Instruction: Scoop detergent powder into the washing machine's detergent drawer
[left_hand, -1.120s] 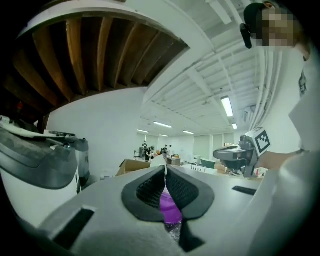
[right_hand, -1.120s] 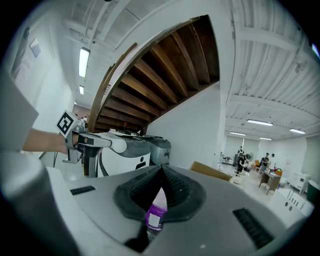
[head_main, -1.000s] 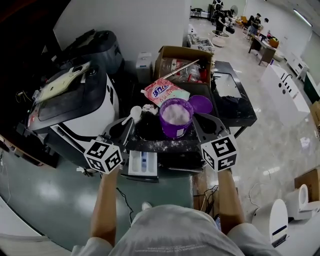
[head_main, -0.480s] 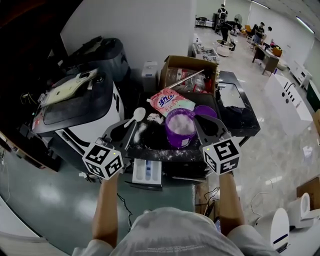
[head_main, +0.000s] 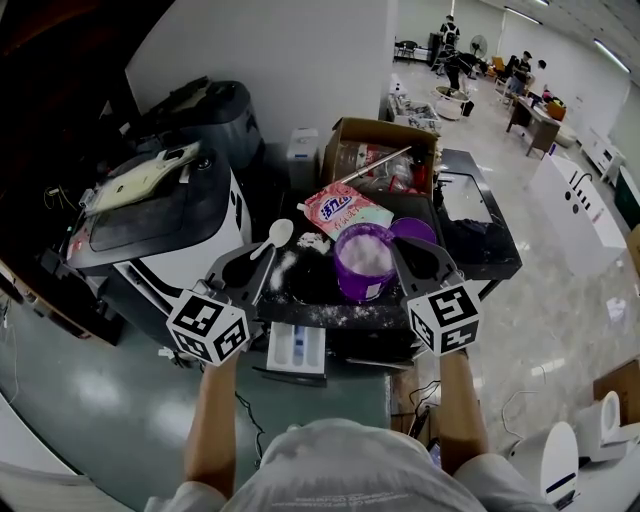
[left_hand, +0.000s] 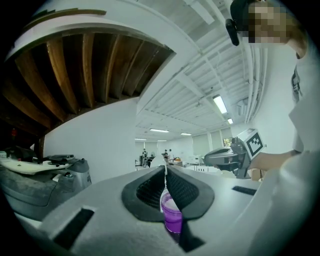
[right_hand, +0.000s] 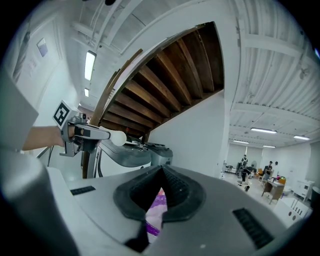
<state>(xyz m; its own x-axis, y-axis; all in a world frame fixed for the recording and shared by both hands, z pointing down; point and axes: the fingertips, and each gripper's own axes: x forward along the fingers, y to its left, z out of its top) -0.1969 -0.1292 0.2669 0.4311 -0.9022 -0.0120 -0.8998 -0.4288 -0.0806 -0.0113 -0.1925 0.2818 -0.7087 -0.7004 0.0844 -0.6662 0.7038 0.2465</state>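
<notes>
The purple tub, holding white powder, is being carried on the washing machine's top near its front edge. The right gripper is being clamped shut on the tub's right rim. The left gripper is being pressed together on the handle of a white scoop, left of the tub. The detergent drawer is being left pulled out below the front edge. A detergent bag and a purple lid are being stored behind the tub.

Left forearm and right forearm reach forward; left gripper jaws clamp a spoon; right gripper jaws closed, empty.
</notes>
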